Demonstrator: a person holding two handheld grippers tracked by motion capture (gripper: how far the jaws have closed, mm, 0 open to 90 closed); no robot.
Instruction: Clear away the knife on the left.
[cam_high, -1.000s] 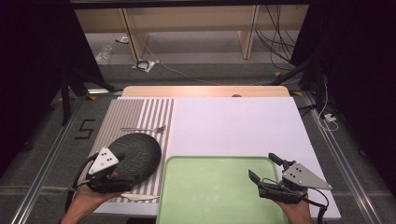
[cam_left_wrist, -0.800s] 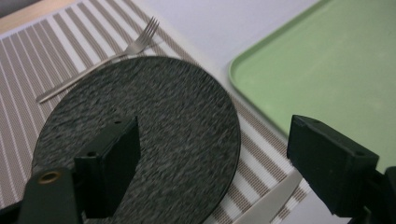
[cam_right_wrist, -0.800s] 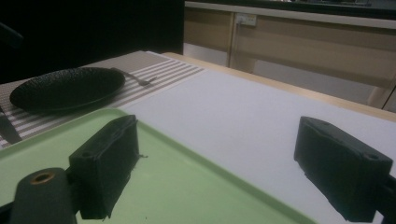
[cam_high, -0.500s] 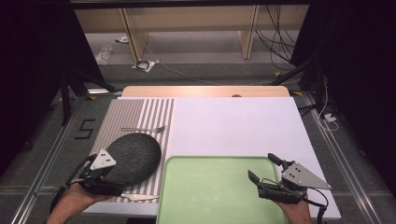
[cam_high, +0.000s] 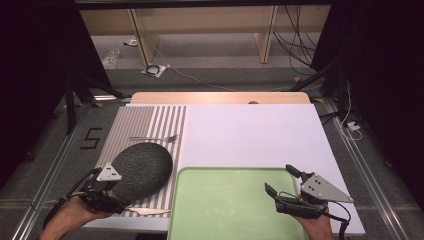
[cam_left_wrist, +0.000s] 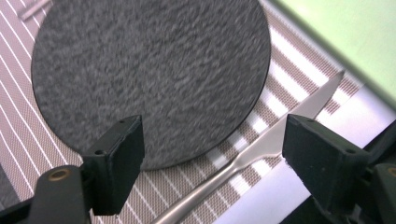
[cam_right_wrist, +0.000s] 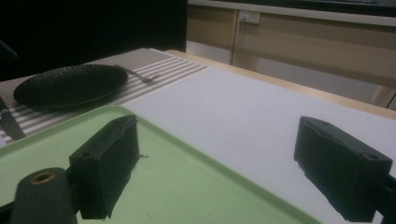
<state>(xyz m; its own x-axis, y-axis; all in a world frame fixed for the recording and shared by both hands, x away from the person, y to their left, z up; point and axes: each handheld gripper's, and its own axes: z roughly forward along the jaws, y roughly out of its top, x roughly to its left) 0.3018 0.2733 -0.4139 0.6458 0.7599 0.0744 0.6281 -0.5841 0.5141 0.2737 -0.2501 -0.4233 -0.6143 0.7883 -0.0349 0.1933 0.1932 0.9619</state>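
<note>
A dark, rough round plate (cam_high: 145, 167) (cam_left_wrist: 149, 74) lies on the striped placemat (cam_high: 150, 120). A table knife (cam_high: 148, 212) (cam_left_wrist: 261, 144) rests along the mat's near edge, just in front of the plate. My left gripper (cam_high: 107, 192) (cam_left_wrist: 215, 140) hovers over the plate's near rim and the knife, open, with nothing between its jaws. My right gripper (cam_high: 280, 180) (cam_right_wrist: 233, 163) is held low over the right end of the green tray (cam_high: 220, 210) (cam_right_wrist: 187, 186), also open and holding nothing.
A fork (cam_high: 152, 138) (cam_right_wrist: 140, 74) lies on the mat beyond the plate. White tabletop (cam_high: 250, 135) spreads behind the tray. A wooden strip (cam_high: 220, 98) runs along the far edge, with floor, cables and shelf legs beyond.
My left hand has drawn slightly back toward the near-left, its gripper staying over the plate's near rim. The right gripper has not moved.
</note>
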